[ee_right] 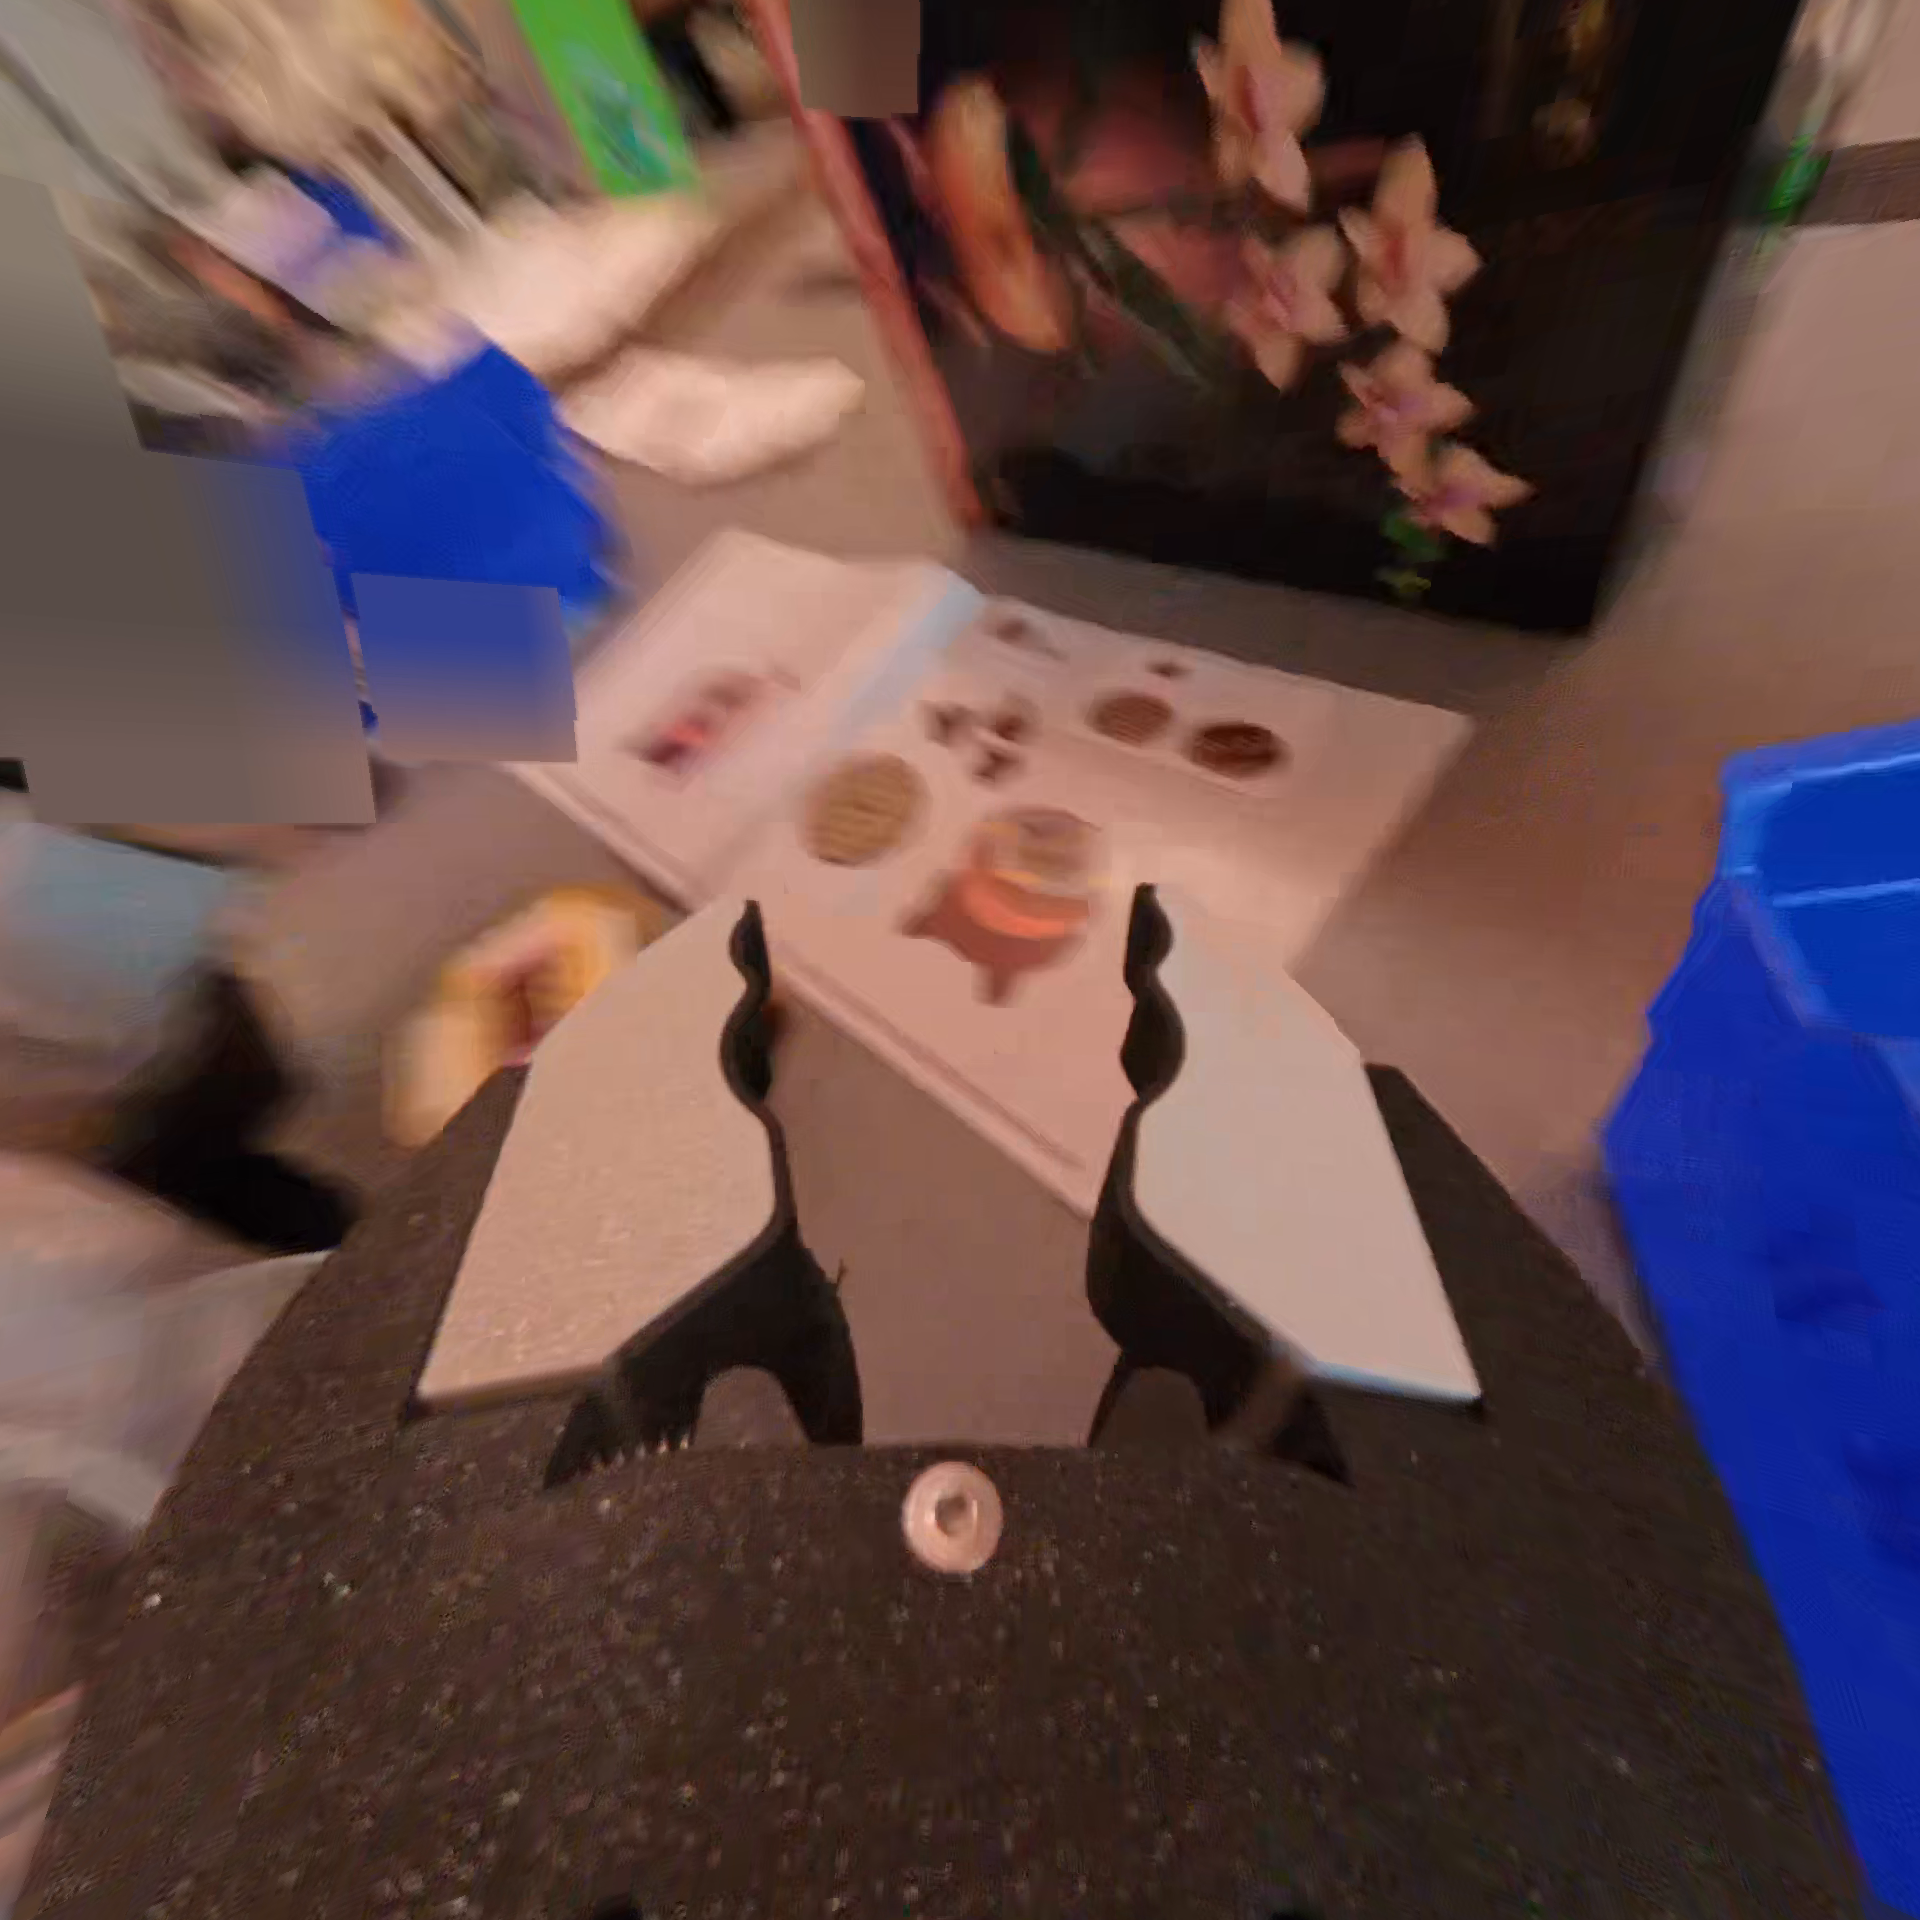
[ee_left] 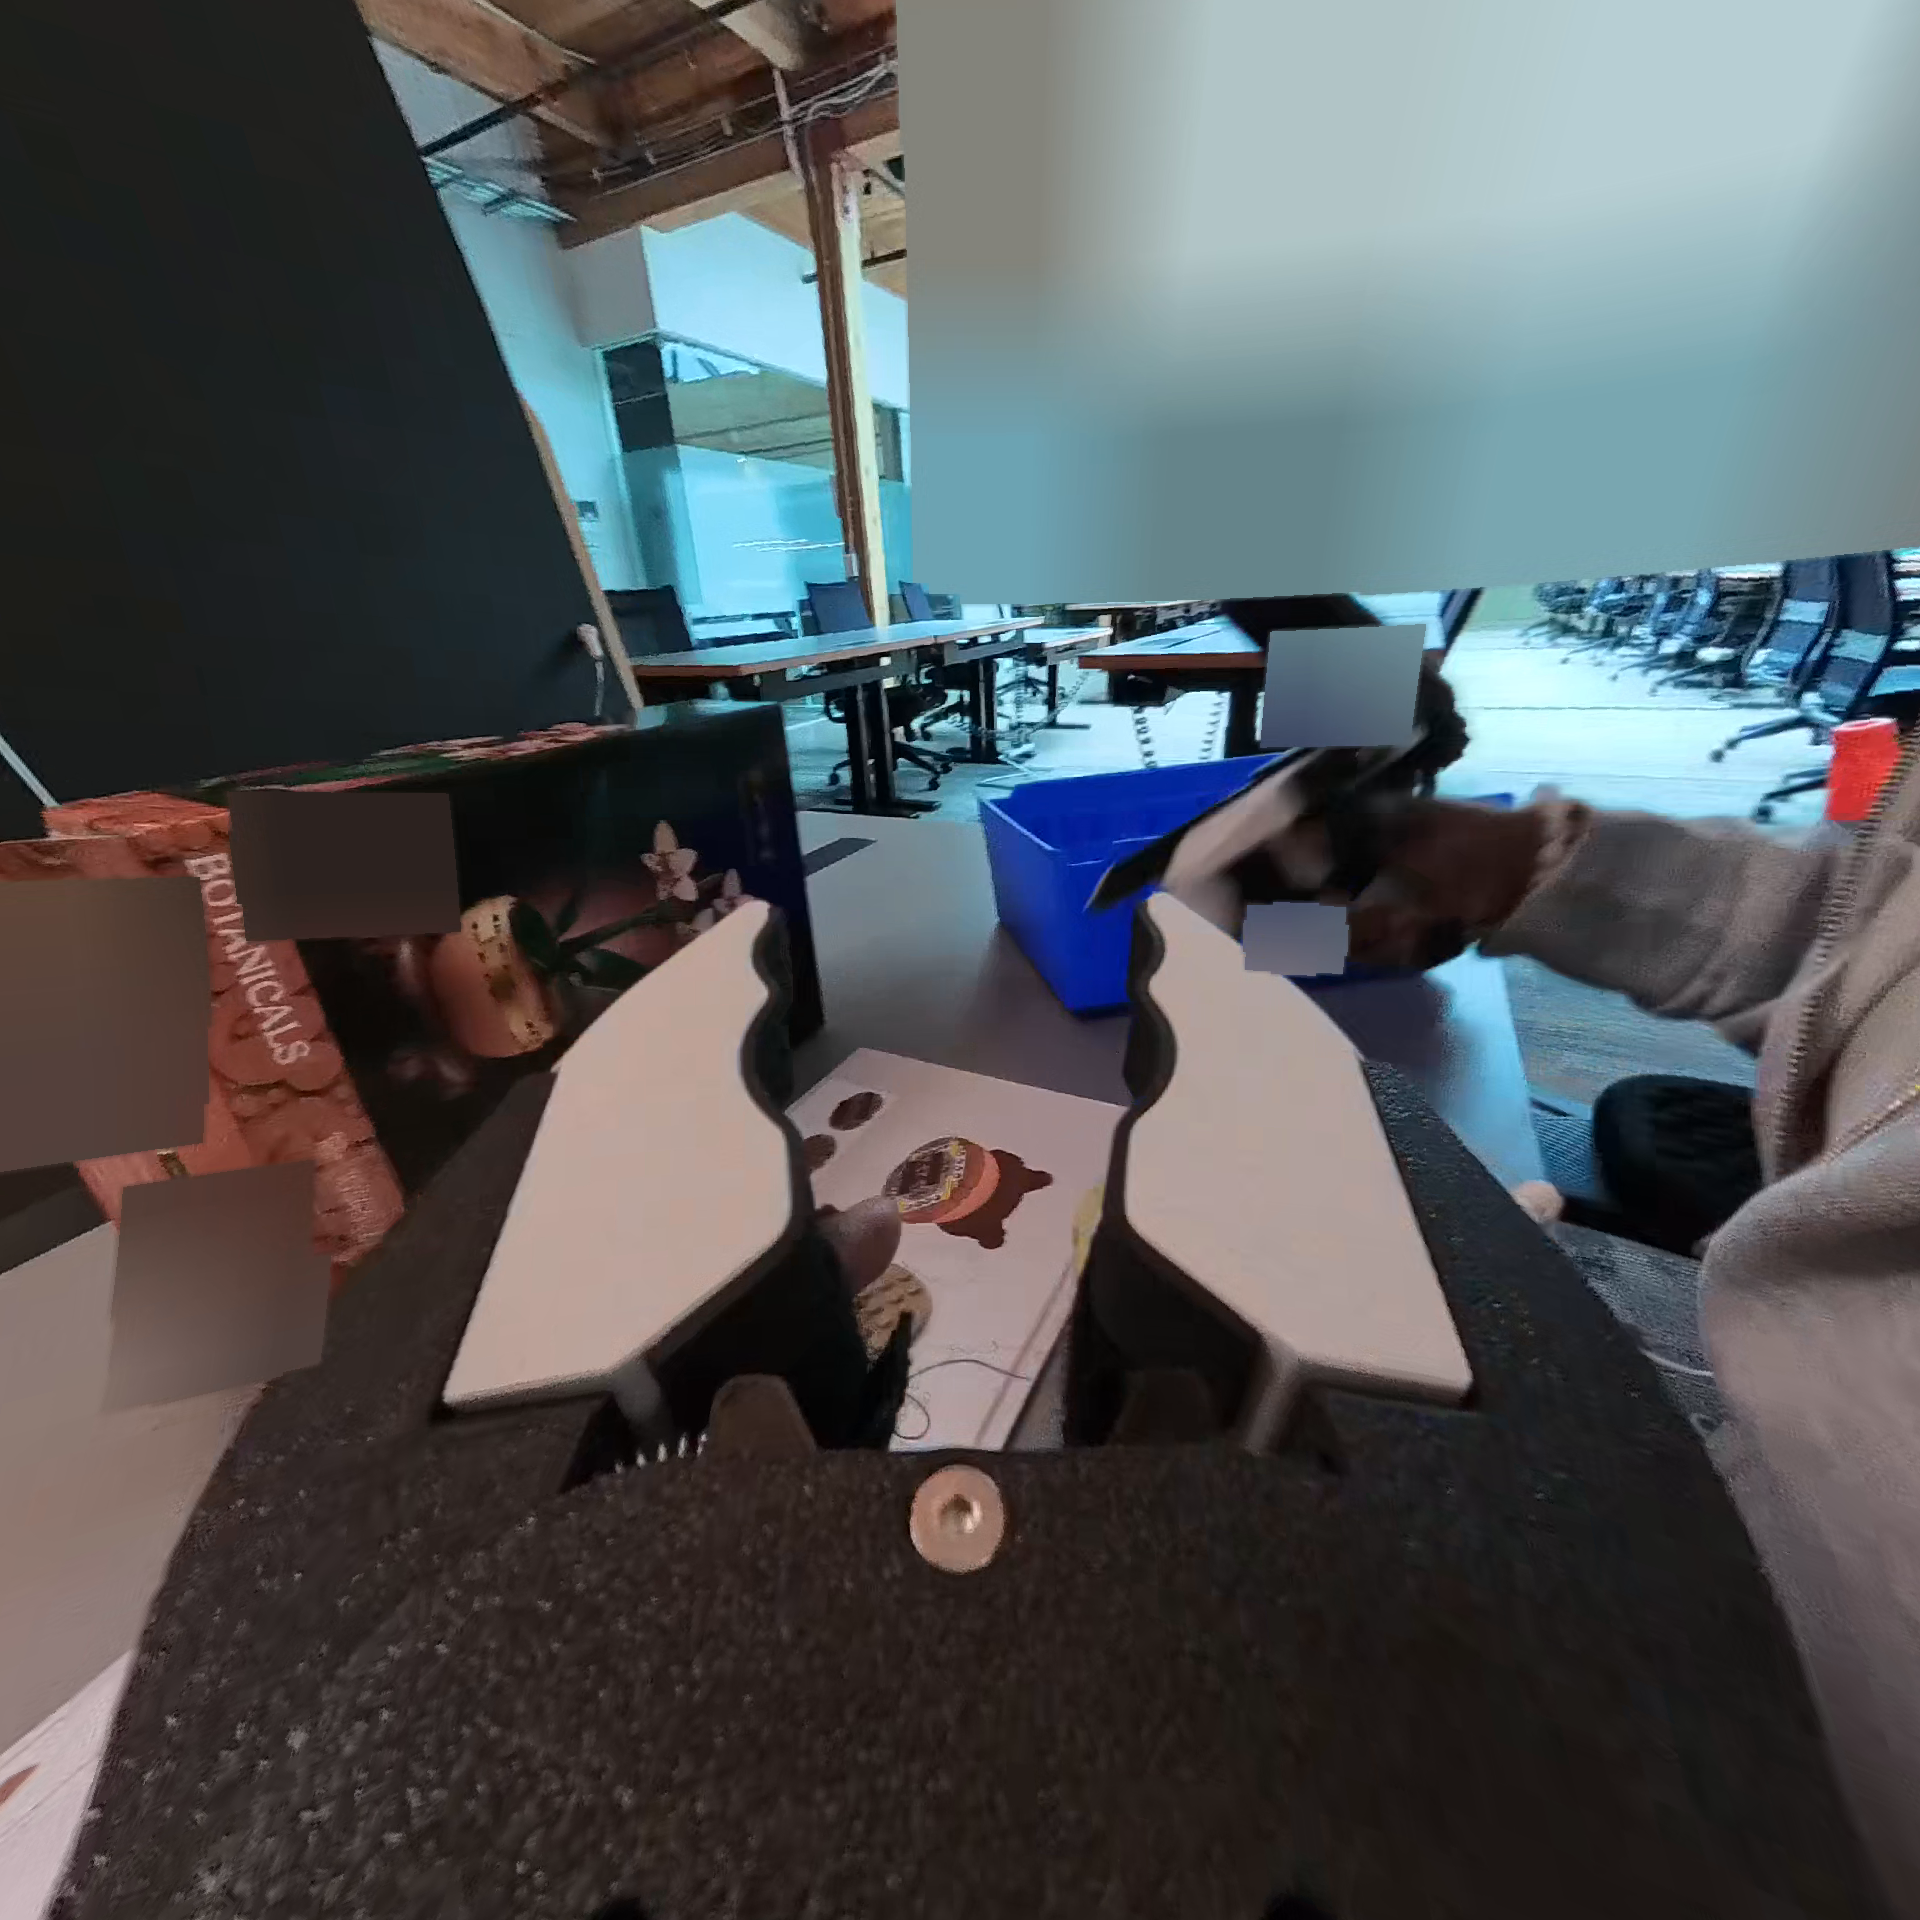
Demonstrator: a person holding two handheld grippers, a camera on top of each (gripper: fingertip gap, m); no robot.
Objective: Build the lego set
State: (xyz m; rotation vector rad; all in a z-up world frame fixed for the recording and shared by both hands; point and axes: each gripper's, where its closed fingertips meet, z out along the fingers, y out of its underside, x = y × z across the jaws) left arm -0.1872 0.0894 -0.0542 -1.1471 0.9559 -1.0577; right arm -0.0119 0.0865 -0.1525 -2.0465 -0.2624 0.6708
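My left gripper is open and empty, held above an open instruction booklet on the grey table. A fingertip shows between the bases of its fingers. The dark lego box with flower pictures stands at the left. My right gripper is open and empty over the near edge of the booklet; this view is blurred by motion. It also shows in the left wrist view, held by a hand in a grey sleeve in front of a blue bin. No loose bricks can be made out.
The lego box stands behind the booklet. A blue bin is at the right and another blue container at the left, with white bags behind. A blurred yellowish thing lies at the left. Office desks and chairs fill the background.
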